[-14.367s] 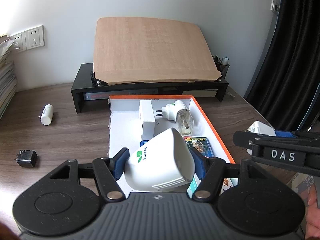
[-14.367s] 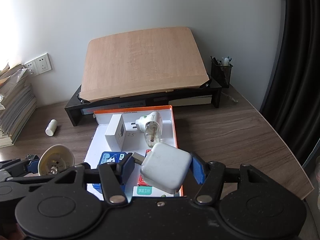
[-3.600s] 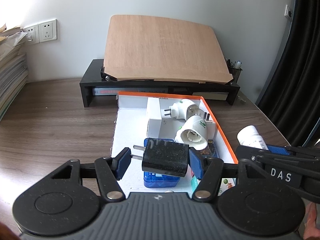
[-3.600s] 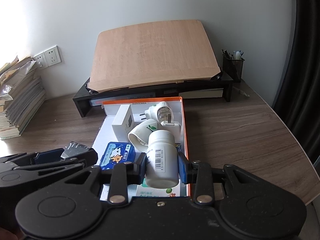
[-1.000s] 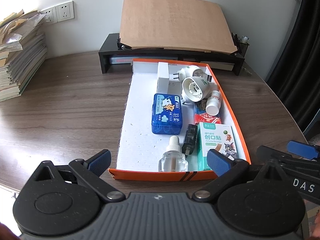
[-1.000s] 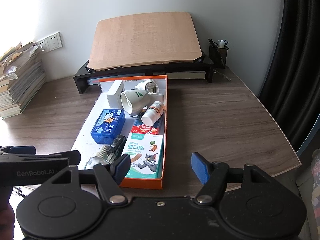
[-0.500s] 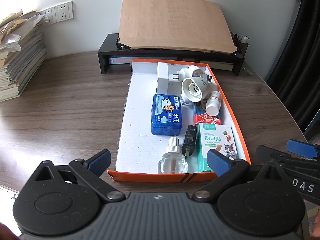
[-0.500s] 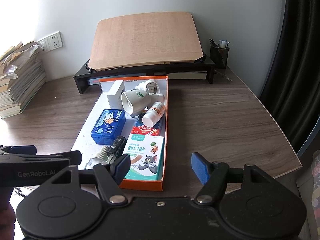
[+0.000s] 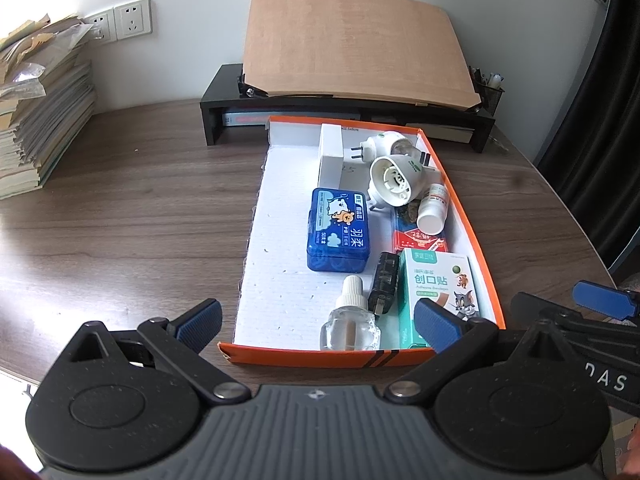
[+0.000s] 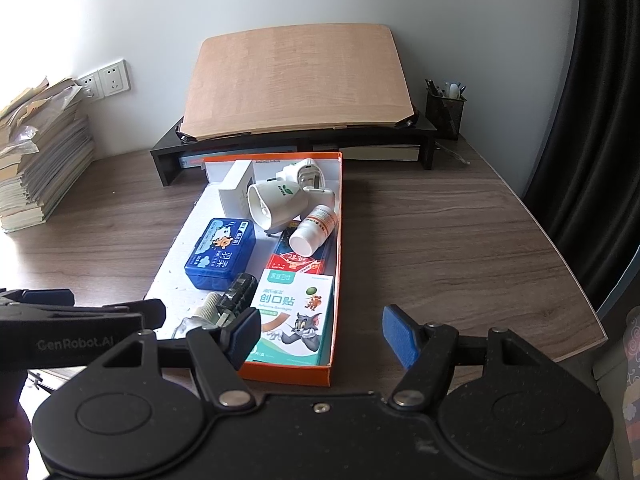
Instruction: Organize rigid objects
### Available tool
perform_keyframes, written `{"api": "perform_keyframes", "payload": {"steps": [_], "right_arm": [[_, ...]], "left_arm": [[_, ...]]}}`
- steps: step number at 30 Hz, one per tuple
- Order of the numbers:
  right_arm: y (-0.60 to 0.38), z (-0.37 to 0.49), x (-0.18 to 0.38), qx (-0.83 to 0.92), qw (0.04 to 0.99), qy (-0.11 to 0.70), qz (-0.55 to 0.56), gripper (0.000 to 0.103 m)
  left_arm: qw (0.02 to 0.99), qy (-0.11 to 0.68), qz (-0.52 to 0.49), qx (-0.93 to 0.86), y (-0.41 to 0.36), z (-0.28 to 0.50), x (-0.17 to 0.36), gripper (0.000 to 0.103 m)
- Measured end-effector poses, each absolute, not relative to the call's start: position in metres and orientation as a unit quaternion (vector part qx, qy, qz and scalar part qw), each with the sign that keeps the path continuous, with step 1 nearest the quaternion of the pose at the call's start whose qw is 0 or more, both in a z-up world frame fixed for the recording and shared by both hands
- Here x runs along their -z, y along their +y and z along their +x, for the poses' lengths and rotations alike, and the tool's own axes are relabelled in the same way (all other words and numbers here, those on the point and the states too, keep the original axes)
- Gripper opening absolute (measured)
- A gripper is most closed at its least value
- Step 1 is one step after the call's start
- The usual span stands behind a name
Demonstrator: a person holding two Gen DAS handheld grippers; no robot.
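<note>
Left wrist view: the left gripper [image 9: 318, 320] hangs wide and empty at six o'clock of the orange tray [image 9: 476, 240]. Inside lie a blue tin [image 9: 340, 236] at centre, a clear bottle [image 9: 350, 320] and bandage box [image 9: 436, 284] nearest, white plugs [image 9: 394, 178] toward twelve. The right gripper [image 10: 320, 336] also gapes, holding nothing.
</note>
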State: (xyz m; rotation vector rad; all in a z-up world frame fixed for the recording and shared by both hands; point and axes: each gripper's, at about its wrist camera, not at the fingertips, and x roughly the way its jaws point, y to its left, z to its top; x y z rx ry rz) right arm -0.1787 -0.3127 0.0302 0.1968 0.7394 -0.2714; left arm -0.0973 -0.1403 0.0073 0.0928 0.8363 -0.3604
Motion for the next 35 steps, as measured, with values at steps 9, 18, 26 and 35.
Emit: {"api": "perform_keyframes", "payload": {"steps": [9, 18, 26, 35], "right_arm": [[-0.3136, -0.1789, -0.0297, 0.132, 0.918, 0.361, 0.097, 0.08], [-0.3135, -0.1794, -0.0297, 0.132, 0.918, 0.36, 0.096, 0.08], [-0.3133, -0.1793, -0.0296, 0.132, 0.918, 0.36, 0.096, 0.08], [-0.3142, -0.1793, -0.0286, 0.133, 0.918, 0.361, 0.096, 0.08]], "left_arm": [[0.896, 0.405, 0.045, 0.175, -0.1408, -0.097, -0.0066, 0.103], [0.896, 0.407, 0.044, 0.174, -0.1411, -0.0971, -0.0062, 0.103], [0.895, 0.408, 0.043, 0.173, -0.1406, -0.0974, -0.0061, 0.103], [0.896, 0.406, 0.046, 0.174, -0.141, -0.0974, -0.0068, 0.103]]}}
